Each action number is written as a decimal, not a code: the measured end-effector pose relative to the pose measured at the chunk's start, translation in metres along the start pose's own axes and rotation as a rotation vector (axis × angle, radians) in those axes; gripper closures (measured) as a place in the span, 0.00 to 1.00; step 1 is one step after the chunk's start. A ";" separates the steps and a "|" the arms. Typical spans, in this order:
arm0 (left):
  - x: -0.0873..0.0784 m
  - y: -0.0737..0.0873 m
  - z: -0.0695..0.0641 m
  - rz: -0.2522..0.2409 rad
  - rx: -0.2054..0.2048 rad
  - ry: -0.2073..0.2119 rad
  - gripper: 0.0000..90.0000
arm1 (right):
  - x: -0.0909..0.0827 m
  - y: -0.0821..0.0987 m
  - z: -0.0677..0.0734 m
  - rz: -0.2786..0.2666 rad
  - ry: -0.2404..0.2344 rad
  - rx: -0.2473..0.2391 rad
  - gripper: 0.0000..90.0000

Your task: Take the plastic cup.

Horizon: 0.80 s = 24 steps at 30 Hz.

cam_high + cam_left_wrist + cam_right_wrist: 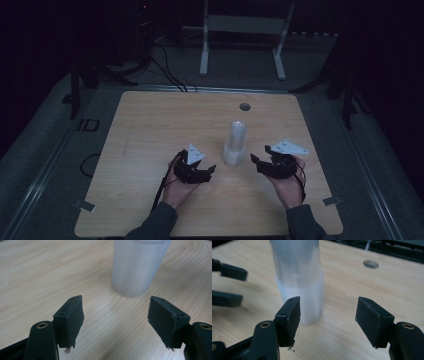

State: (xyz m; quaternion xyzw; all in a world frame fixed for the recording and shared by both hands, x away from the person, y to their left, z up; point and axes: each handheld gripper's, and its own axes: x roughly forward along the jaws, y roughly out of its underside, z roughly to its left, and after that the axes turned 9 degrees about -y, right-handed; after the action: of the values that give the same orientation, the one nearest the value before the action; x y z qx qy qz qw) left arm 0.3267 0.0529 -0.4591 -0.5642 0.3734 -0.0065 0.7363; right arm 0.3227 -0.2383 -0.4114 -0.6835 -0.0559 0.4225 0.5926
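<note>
On the wooden table (150, 130) a translucent stack of cups (235, 142) stands upright between my left gripper (202, 167) and right gripper (260, 162), both released and empty, so I should square each claw to the stack before clenching.

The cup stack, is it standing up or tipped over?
Standing up. The cup stack rises straight from the table, its base flat on the wood.
</note>
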 end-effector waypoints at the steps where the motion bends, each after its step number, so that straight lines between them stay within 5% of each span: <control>1: 0.000 -0.002 0.000 -0.008 0.002 0.002 0.32 | 0.000 -0.004 0.000 -0.004 -0.004 -0.005 0.40; 15: 0.014 -0.025 -0.002 -0.074 -0.010 0.030 0.22 | -0.001 -0.049 0.004 -0.073 -0.066 -0.022 0.35; 24: 0.022 -0.030 -0.004 -0.097 -0.026 0.077 0.18 | 0.015 -0.068 0.013 -0.089 -0.113 -0.056 0.29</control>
State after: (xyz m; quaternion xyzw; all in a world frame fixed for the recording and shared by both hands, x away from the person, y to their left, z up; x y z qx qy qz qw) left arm 0.3527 0.0297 -0.4462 -0.5906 0.3738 -0.0589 0.7128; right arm 0.3528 -0.1996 -0.3597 -0.6718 -0.1312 0.4319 0.5874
